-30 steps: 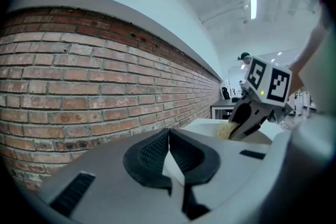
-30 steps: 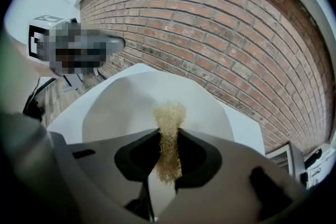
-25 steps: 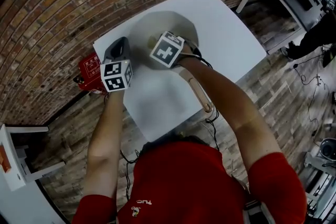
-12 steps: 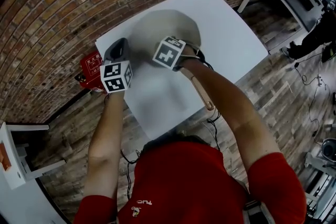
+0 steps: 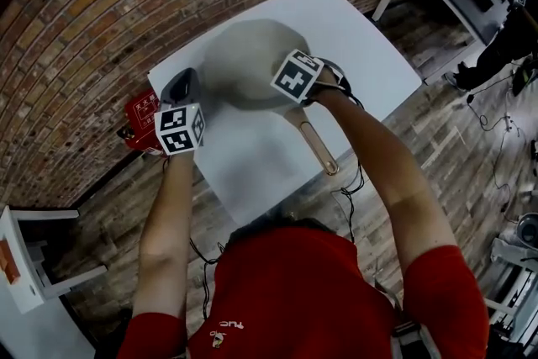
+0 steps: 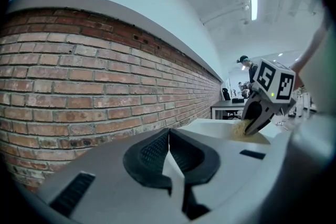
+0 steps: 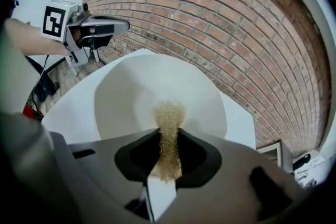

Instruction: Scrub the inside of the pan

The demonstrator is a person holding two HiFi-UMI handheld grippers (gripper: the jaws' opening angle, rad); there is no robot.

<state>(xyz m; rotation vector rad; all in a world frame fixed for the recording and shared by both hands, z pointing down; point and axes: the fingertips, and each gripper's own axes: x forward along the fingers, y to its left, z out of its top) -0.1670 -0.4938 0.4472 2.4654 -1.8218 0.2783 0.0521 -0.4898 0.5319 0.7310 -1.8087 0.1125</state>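
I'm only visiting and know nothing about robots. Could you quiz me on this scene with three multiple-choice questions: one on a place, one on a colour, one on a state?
1. Where is the scrub pad?
A) on the floor
B) in the right gripper, over the pan
C) hanging on a hook

2. What colour is the box by the brick wall?
A) red
B) blue
C) green

3. How do the left gripper's jaws stand?
A) wide apart
B) closed on a cloth
C) together, holding nothing

Answers:
B: the right gripper view shows the tan pad pinched above the pan's bowl.
A: the head view shows it red.
C: the left gripper view shows the jaws meeting, with nothing between them.
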